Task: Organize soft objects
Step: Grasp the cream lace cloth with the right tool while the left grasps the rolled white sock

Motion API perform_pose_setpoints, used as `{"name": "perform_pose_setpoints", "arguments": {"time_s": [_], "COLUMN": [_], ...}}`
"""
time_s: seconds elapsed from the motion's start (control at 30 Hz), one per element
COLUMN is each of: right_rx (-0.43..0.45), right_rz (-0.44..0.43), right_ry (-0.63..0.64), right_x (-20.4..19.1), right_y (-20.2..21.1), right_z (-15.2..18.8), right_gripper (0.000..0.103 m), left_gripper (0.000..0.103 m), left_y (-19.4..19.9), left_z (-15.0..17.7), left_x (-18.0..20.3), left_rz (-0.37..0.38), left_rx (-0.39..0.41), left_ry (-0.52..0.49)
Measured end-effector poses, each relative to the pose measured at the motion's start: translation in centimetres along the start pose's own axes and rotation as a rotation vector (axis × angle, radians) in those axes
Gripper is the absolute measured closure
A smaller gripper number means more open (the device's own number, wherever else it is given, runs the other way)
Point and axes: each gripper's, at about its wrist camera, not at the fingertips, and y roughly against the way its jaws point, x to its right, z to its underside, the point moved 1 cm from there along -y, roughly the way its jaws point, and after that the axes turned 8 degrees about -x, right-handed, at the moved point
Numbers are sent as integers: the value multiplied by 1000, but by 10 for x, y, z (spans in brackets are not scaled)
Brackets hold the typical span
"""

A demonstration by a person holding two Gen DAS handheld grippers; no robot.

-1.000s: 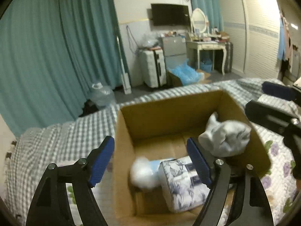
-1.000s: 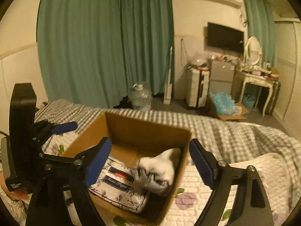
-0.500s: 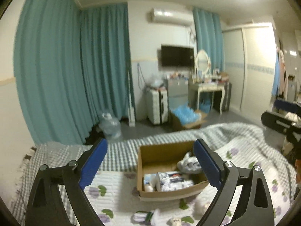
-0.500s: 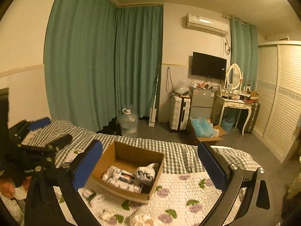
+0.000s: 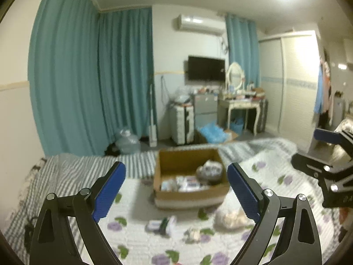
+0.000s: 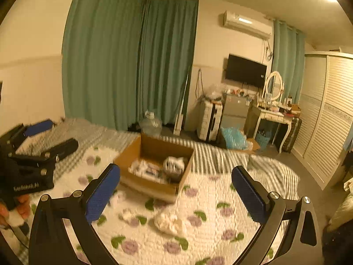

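Left wrist view is showing the left gripper hanging above a bed, its blue-padded jaws spread wide and gripping nothing. Nearest, on the floral quilt just in front of the cardboard box, small soft items are lying loose: a blurred white and dark packet, a tiny pale piece, and a pale fluffy bundle near the right fingertip. Nothing is standing between the jaws and the box. The open box is sitting centred between the two fingers, further away, holding white printed packs and a grey rolled bundle in its right rear corner. To the box's right, the right gripper is hovering at the edge of the picture.

Right wrist view is showing the right gripper with jaws also spread wide and empty. The pale fluffy bundle is lying on the quilt in front of the box, between the fingers. The box is sitting beyond it, nearer the left finger. Left of the box, the left gripper is floating over the quilt. Beyond the box, a clear water jug is standing before teal curtains, and a suitcase is standing further right.
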Motion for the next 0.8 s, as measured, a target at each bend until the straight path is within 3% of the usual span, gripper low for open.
{"name": "perform_pose_setpoints", "arguments": {"time_s": [0.13,0.5,0.67,0.8], "right_rx": [-41,-228,-325,-412], "right_rz": [27,-60,-113,-165], "right_ry": [2,-70,-98,-126], "right_x": [2,25,24,28], "right_y": [-28,-144,-192,-229], "right_z": [32,81,111,131], "right_gripper": [1,2,11,27], "left_gripper": [8,8,8,8], "left_y": [-28,-116,-150,-173], "left_z": [26,94,116,131], "left_x": [1,16,21,27], "left_rz": [12,-38,-25,-15], "left_rx": [-88,-313,-405,-471], "left_ry": [21,102,119,101]}}
